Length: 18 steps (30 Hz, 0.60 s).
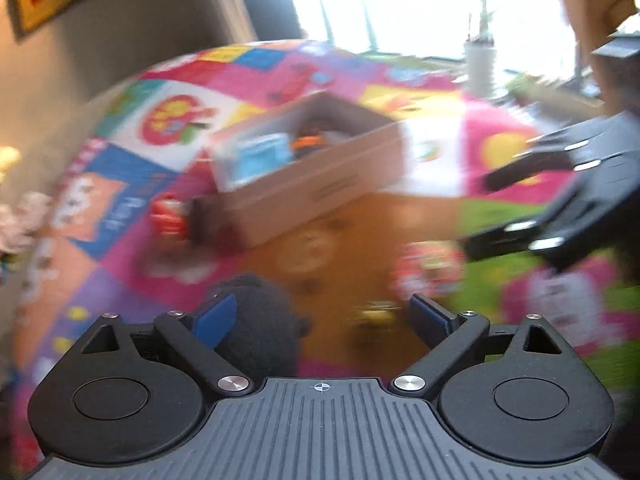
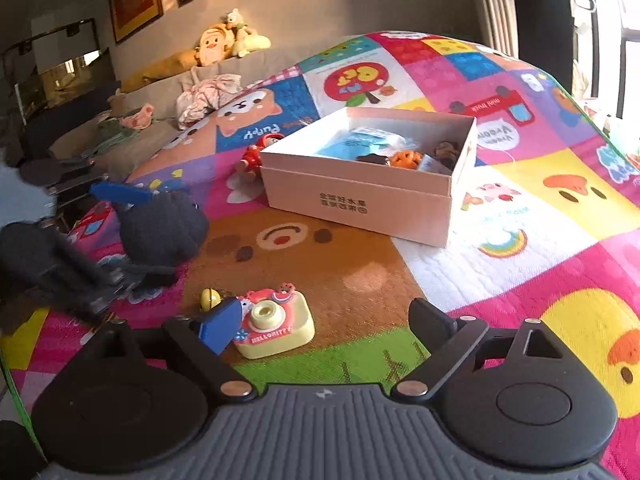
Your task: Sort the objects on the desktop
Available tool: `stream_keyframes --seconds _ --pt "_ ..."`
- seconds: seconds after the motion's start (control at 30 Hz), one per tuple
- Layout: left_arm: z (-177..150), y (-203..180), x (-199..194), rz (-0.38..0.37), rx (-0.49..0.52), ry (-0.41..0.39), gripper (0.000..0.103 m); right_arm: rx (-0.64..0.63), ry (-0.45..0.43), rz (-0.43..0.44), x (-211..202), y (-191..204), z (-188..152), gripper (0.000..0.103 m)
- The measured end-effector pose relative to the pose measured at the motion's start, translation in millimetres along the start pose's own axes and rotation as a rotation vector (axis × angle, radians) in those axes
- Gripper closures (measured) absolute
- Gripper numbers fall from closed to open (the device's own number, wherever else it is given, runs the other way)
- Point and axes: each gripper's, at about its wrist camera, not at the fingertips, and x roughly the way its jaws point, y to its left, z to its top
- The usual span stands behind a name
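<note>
Surface = bright patchwork play mat [image 2: 520, 264]; can't tell what lies under it.

L claw [image 1: 320, 320]: jaws spread wide in its own view, dark fuzzy plush [image 1: 260, 320] against the left pad, nothing at the right pad. Not clamped. R view shows the same plush [image 2: 162, 228] w/ a blue pad on top of it. Judgement: L is lining up to take the plush, next item for the box. L view badly motion-blurred, so contact detail uncertain.

R claw [image 2: 324, 328]: jaws wide apart, gripping nothing. Toy camera [image 2: 276, 328], pink/cream, sits on the mat just ahead, touching or just beside the left pad; can't tell which. Small yellow bell [image 2: 211, 298] just beside it, to the left. Judgement: R is staged low over the camera as its own pick.

Box [image 2: 360, 192]: pale cardboard, open top, mid-mat, well beyond both claws. Already holds a blue packet [image 2: 360, 142], an orange toy [image 2: 404, 159] and other dark bits, too small to ID. Sorting looks partly done.

Other: red figure [image 2: 256, 156] on the mat against the box's far-left side, not yet in. Couch w/ plush toys behind.

In the way: both claws work close together; near box wall must be cleared on any drop-in.
</note>
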Motion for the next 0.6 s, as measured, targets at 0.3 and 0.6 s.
stream_keyframes --seconds 0.3,0.6 --pt "-1.0 -12.9 -29.7 -0.063 -0.088 -0.073 0.004 -0.005 -0.015 -0.020 -5.3 1.2 -0.5 0.007" --pt "-22.8 30.8 -38.6 0.146 -0.326 -0.093 0.002 -0.043 0.005 -0.028 -1.1 11.6 -5.9 0.005"
